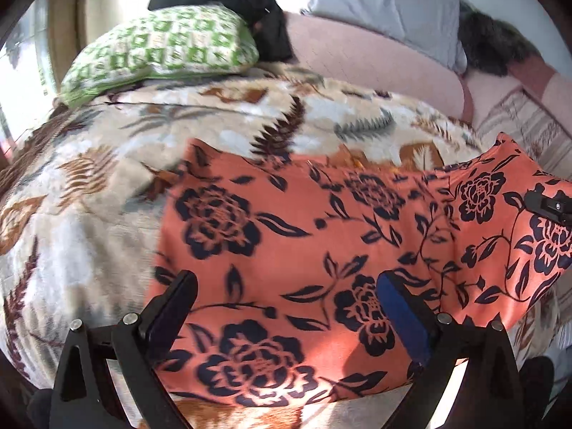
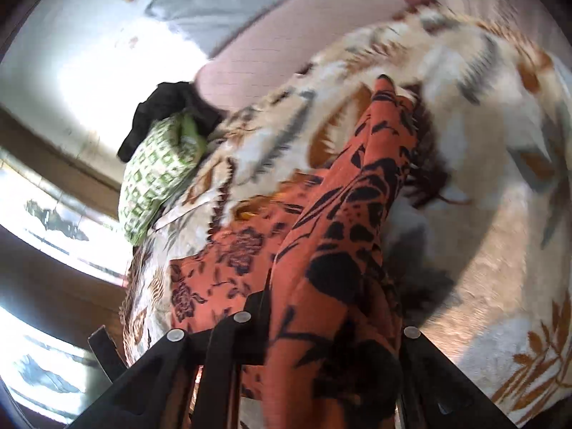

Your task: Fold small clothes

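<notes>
The orange floral garment [image 1: 286, 250] lies spread on the leaf-patterned blanket [image 1: 107, 164] of the bed, with its right-hand end lifted off the surface.

**Risks**
- The right tool [image 2: 332, 339] holds only a bunched edge of the garment [image 2: 321, 243]. The cloth looks thin and smooth, so it may slip out of the narrow pinch if the lift is quick.
- The left tool [image 1: 286, 325] grips nothing. With one side unanchored, the whole garment may drag across the blanket instead of folding over itself, and the fold line would then land askew.
- The blanket pile is soft and uneven. A tool pressed down for a pick may catch blanket along with garment.
- Both views are blurred. Edge alignment cannot be judged reliably from them.

**Pose**
- Left tool: jaws stand wide, one finger on either side of the view, above the near part of the garment and apart from it. It points downward at a slant toward the bed.
- Right tool: jaws are drawn in narrow and clamp the gathered cloth, which rises from the bed up into the jaws. The view is strongly rolled, so the bed runs diagonally. In the left wrist view, the tip of the right tool [image 1: 552, 209] shows at the raised right corner.

The green-patterned pillow [image 1: 161, 53] and a black item [image 1: 246, 7] rest at the far end of the bed, well apart from the work.
</notes>
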`<act>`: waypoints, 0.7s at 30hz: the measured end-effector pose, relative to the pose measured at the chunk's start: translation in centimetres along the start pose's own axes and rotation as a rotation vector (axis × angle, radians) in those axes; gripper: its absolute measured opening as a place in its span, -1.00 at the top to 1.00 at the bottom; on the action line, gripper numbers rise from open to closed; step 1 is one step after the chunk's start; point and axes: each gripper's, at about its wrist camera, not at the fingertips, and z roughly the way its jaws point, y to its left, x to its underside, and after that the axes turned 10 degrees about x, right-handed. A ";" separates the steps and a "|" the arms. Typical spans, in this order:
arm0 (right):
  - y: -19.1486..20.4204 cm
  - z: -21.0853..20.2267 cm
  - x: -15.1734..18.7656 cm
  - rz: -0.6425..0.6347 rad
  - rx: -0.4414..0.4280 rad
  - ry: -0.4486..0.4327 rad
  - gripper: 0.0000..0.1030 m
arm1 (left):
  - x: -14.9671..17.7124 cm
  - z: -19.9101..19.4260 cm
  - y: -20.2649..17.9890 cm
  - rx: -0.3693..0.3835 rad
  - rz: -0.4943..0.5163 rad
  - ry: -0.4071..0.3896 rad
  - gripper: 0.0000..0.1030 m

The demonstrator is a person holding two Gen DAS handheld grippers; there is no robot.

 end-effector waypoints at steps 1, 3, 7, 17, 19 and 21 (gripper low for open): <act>3.6 -0.4 0.2 -0.087 -0.002 -0.021 0.70 | -0.2 -1.8 1.6 -0.014 -0.032 -0.048 -0.95; 10.6 0.0 1.6 -0.255 -0.003 -0.037 0.69 | -0.1 -5.1 5.4 -0.075 -0.109 -0.121 -0.95; 20.2 7.1 7.7 -0.447 0.008 0.095 0.48 | 1.8 -8.2 13.0 -0.172 -0.294 -0.124 -0.95; 20.4 8.8 13.5 -0.476 -0.074 0.122 -0.94 | 3.3 -9.1 12.7 0.077 -0.316 -0.081 -0.92; 15.9 6.3 12.2 -0.330 -0.077 0.061 -0.94 | 2.7 -8.0 9.9 0.130 -0.259 -0.056 -0.92; 11.9 4.4 10.7 -0.179 -0.077 0.040 -0.94 | 2.3 -6.1 7.6 0.148 -0.208 -0.017 -0.92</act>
